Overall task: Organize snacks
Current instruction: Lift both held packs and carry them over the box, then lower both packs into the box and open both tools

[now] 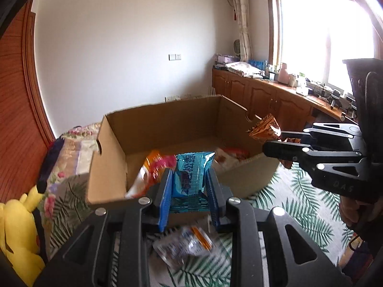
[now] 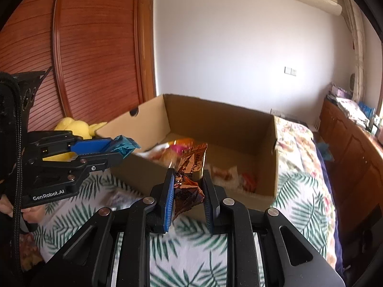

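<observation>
Two grippers over a leaf-print bedspread (image 2: 191,251), left gripper (image 1: 189,179) pinching a blue snack packet (image 1: 191,172), right gripper (image 2: 188,186) pinching a brown snack packet (image 2: 189,181), open cardboard box (image 1: 167,117) just ahead

"GenRobot.AI" stands on the left gripper (image 2: 121,149); "DAS" on the right gripper (image 1: 270,143).

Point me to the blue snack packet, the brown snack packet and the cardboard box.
blue snack packet (image 1: 189,179), left wrist view, printed front.
brown snack packet (image 2: 189,189), right wrist view, crumpled middle.
cardboard box (image 2: 215,122), right wrist view, inner far wall.
</observation>
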### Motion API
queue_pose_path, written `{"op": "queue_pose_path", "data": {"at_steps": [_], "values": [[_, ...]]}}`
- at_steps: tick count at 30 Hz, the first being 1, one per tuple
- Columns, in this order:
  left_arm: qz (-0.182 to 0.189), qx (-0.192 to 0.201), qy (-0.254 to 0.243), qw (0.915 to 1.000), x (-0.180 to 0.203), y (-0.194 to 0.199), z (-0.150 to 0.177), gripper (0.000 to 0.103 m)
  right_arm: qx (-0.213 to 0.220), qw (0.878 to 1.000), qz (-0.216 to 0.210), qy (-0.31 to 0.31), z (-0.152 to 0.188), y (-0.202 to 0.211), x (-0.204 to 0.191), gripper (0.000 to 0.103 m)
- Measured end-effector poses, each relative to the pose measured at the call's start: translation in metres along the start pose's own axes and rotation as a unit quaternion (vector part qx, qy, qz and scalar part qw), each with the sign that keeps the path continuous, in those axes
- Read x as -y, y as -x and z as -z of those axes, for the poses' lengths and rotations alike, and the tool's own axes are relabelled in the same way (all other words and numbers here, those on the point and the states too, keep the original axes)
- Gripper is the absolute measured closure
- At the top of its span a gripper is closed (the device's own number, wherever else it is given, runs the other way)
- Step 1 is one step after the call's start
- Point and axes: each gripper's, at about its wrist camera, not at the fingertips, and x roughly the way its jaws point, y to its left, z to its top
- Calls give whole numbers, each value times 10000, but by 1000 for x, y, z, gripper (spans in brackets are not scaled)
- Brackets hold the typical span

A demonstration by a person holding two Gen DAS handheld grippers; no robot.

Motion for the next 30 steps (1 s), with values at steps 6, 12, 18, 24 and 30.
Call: {"op": "queue_pose_path", "data": {"at_steps": [6, 12, 18, 24, 30], "values": [[-134, 96, -19, 9999, -15, -12, -12, 77, 118, 9999, 2, 40, -14, -10, 4, 84], [-205, 129, 124, 9996, -29, -27, -18, 77, 95, 9999, 19, 45, -18, -26, 10, 83], [-251, 61, 246, 9994, -37, -48, -20, 77, 37, 10000, 45, -62, -16, -40, 20, 83], [-239, -93, 305, 9992, -39, -67, -17, 77, -57, 9999, 69, -145, -13, -53, 29, 83], [-216, -218, 298, 9991, -35, -78, -14, 76, -166, 9995, 3, -251, -15, -62, 35, 83]]}}
